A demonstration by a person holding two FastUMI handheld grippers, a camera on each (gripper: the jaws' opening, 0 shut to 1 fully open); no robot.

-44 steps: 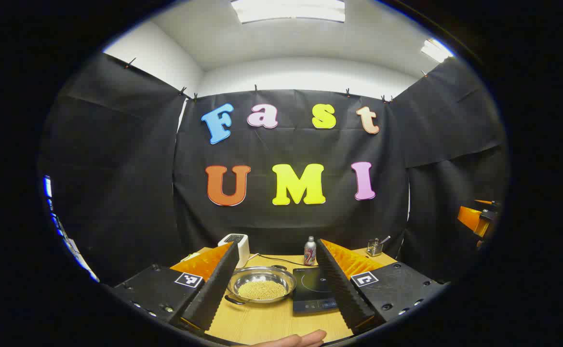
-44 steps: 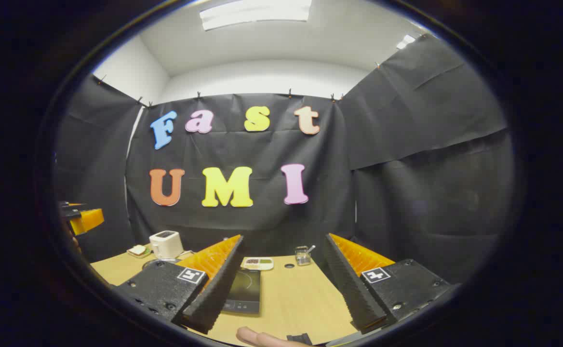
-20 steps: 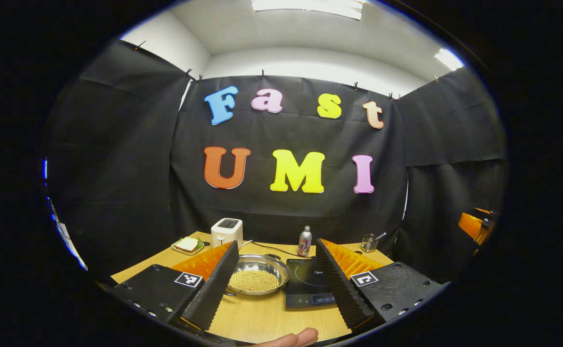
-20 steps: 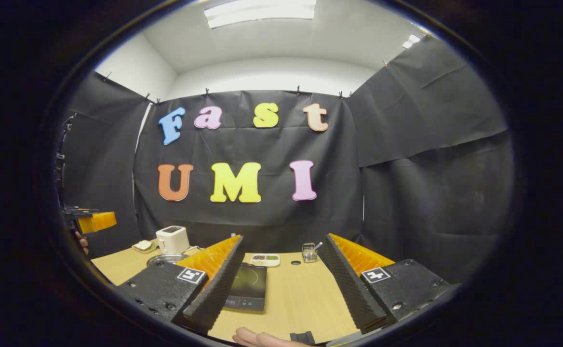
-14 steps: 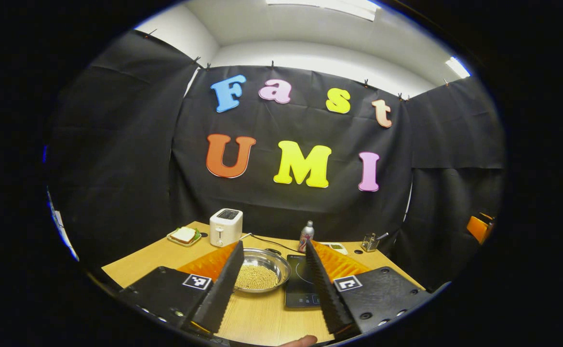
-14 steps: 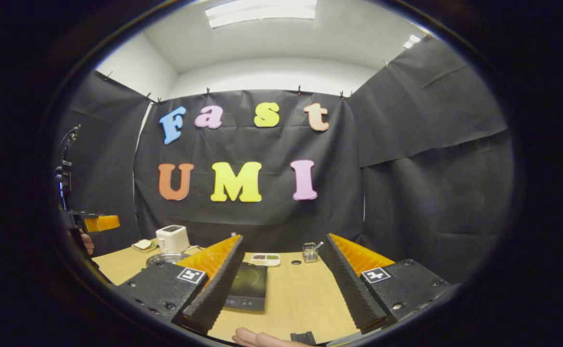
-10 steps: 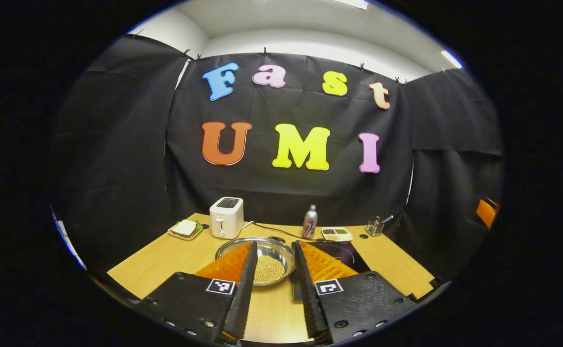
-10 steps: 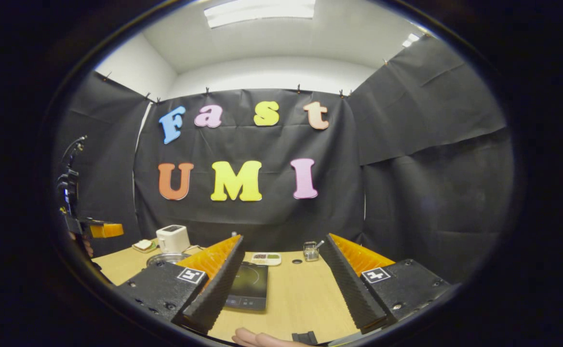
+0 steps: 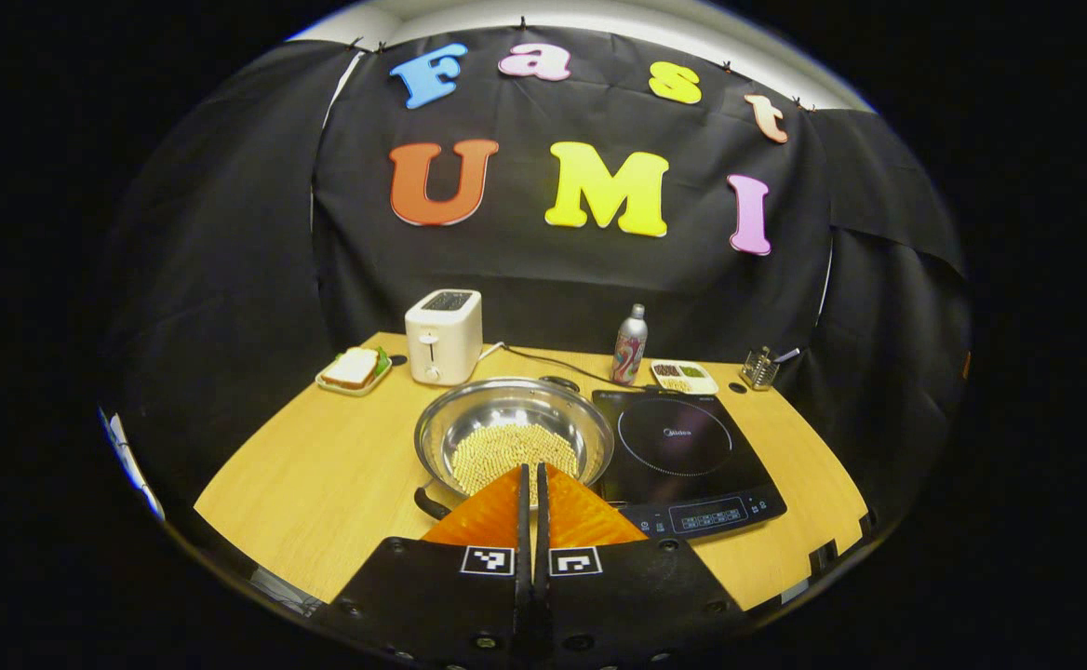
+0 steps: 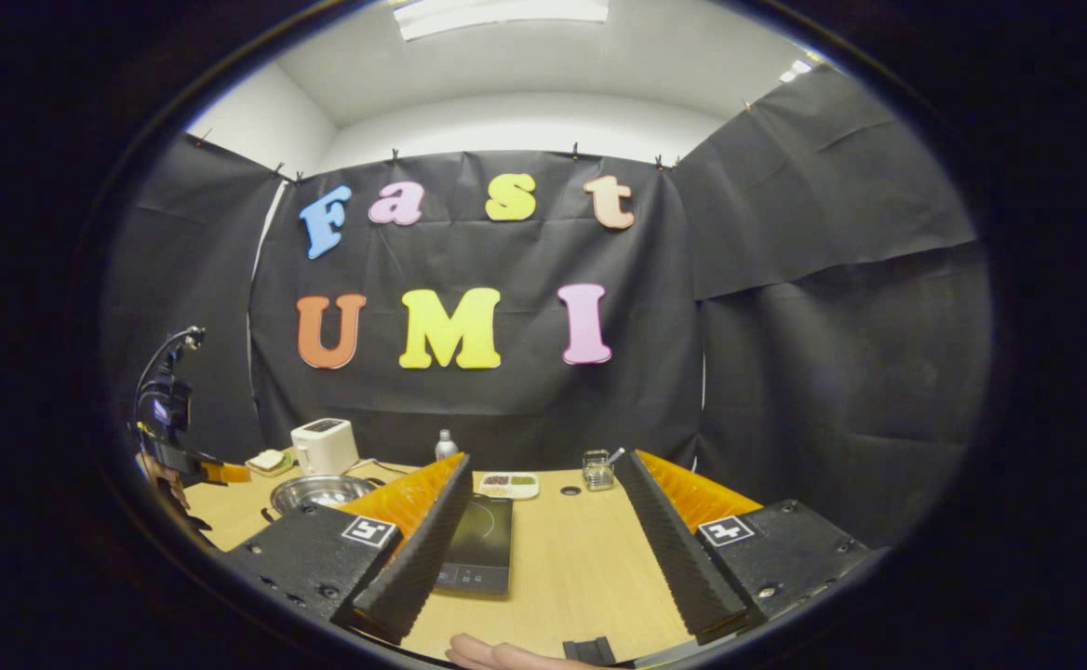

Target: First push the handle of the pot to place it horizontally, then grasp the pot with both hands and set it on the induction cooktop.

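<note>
Ridged fingers of left tool (image 9: 532,476) pressed together above round steel pot (image 9: 514,437); right tool (image 10: 543,521) spread wide.

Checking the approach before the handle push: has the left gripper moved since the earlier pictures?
Yes. The left gripper has closed and come forward and higher toward the pot, whose rim now sits right at its fingertips.

Open table in front, clutter along the far edge

The pot (image 9: 514,437) sits just left of the induction cooktop (image 9: 683,450), nearly touching it. Bare table (image 9: 320,484) lies left and near. Behind stand a toaster (image 9: 444,336), its cord, a bottle (image 9: 630,344), sandwich plate (image 9: 353,370) and snack tray (image 9: 682,376).
</note>
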